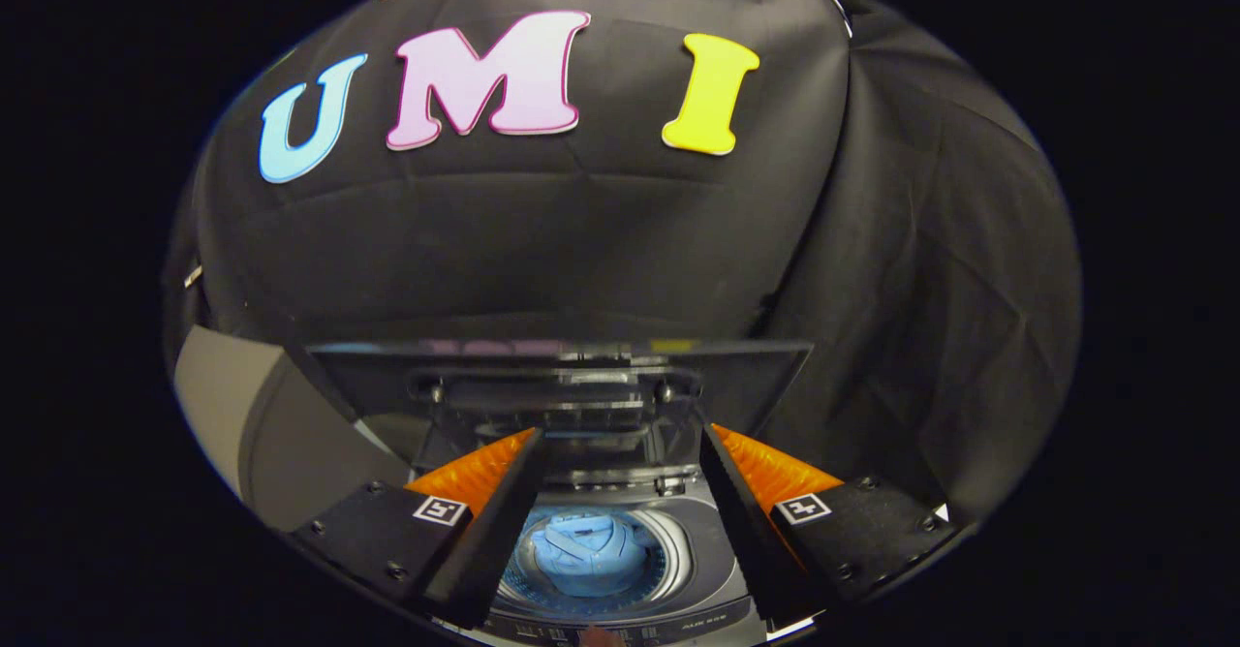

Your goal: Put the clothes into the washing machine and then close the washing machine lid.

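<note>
Blue fabric, the clothes, lies bundled at the bottom of the washing machine drum, seen below and between the fingers of the gripper. The load appears fully inside the tub, no part trailing over the rim. The gripper is released: its fingers stand well apart with nothing between them, hovering above the opening.

The lid stands raised behind the drum, tilted back toward the booth wall. It looks like a rigid, glossy dark panel, likely glass or smooth plastic, with reflections on its surface. Judged from this, it should be stiff, fairly light on its hinge, and slippery to pinch on the flat face. The upper free edge looks the soundest place to take hold or push, easing it down so it does not slam.

Writing: small print runs along the control panel at the front of the machine, too small and blurred to read. No brand is legible.
</note>
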